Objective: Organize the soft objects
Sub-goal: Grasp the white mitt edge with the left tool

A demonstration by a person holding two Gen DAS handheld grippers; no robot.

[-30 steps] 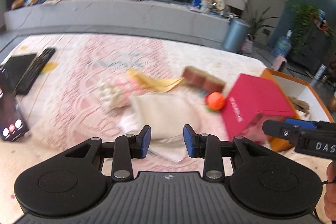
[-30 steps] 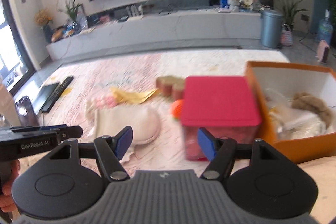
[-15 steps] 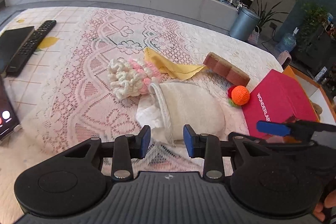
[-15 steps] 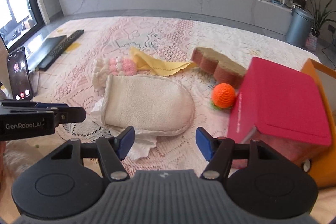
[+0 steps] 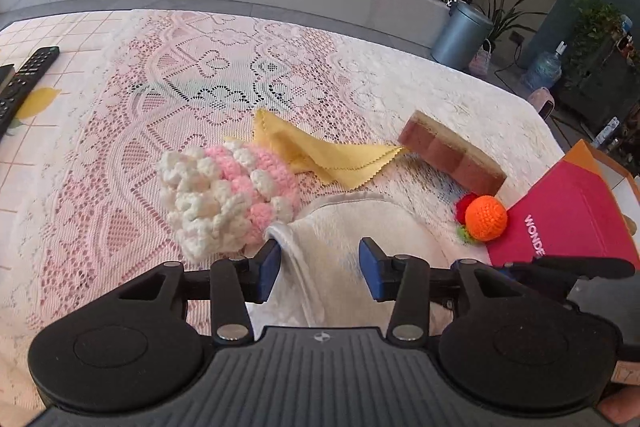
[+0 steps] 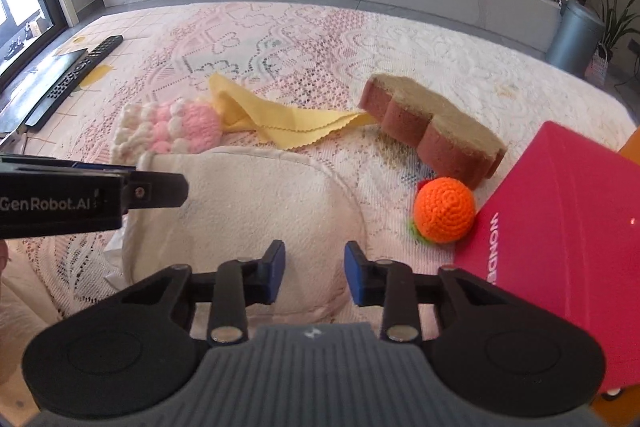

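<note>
A cream mitt (image 5: pixel 352 227) lies flat on the lace tablecloth (image 5: pixel 120 187). My left gripper (image 5: pixel 320 269) hangs just over its cuff end; the jaws are opening, with the cuff edge between them and the pads clear of it. My right gripper (image 6: pixel 315 269) hovers at the rounded end of the mitt (image 6: pixel 248 203); its jaws are closing with fabric between them, not visibly pinched. A pink and white crocheted piece (image 5: pixel 224 195), a yellow cloth (image 5: pixel 320 155), a brown sponge (image 5: pixel 452 155) and an orange crocheted ball (image 5: pixel 486 217) lie beyond.
A red box (image 6: pixel 560 227) lies tilted at the right, against an orange box (image 5: pixel 592 155). A black remote (image 6: pixel 76 75) rests at the far left of the table. A white paper scrap (image 6: pixel 114 251) pokes out under the mitt.
Both grippers have come down and forward onto the mitt, which now fills the lower view. The left jaws have widened; the right jaws have narrowed a lot.
</note>
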